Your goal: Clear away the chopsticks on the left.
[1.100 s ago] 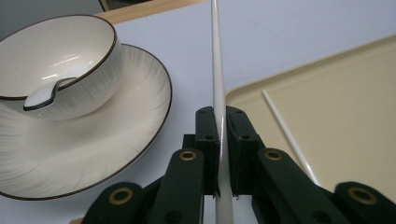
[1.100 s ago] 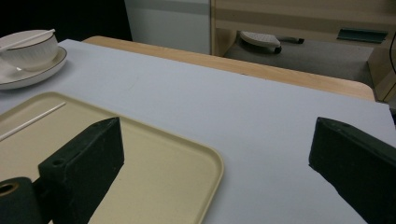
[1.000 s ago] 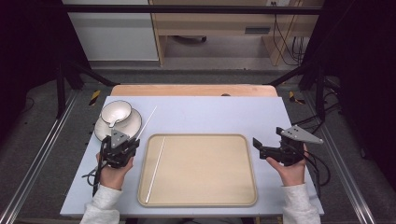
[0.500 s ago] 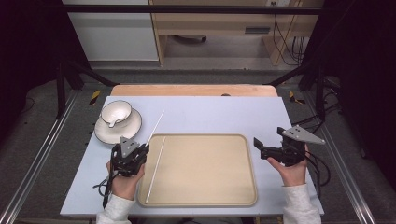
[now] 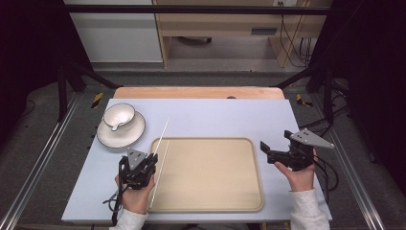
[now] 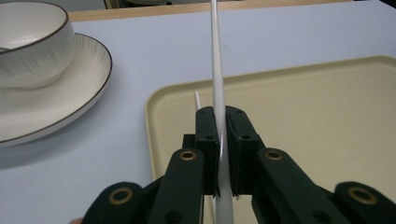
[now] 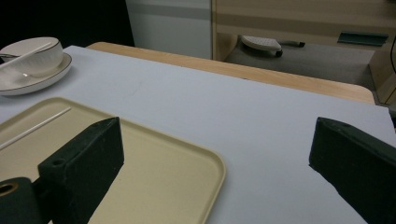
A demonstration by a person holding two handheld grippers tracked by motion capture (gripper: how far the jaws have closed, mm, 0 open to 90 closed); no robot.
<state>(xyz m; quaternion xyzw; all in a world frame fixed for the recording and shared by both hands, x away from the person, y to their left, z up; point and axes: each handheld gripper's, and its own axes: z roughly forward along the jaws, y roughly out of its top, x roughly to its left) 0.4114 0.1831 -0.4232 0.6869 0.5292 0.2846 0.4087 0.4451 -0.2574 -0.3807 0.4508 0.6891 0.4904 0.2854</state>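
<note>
My left gripper (image 5: 151, 161) is shut on a thin white chopstick (image 5: 163, 134) at the tray's left edge. In the left gripper view the jaws (image 6: 222, 116) pinch this chopstick (image 6: 216, 56), which points away over the blue mat. A second white chopstick (image 5: 159, 175) lies along the left side of the beige tray (image 5: 210, 177); its tip (image 6: 197, 97) shows just left of the jaws. My right gripper (image 5: 275, 143) is held open beside the tray's right edge, with nothing between its jaws (image 7: 215, 154).
A white bowl (image 5: 118, 115) sits on a white plate (image 5: 125, 136) at the mat's far left, close to the held chopstick's far end. The wooden table edge (image 5: 198, 92) runs behind the mat. Dark frame rails flank both sides.
My left gripper has moved from beside the plate toward the person and to the right, up to the tray's left edge, carrying the chopstick. The right gripper has stayed put.
</note>
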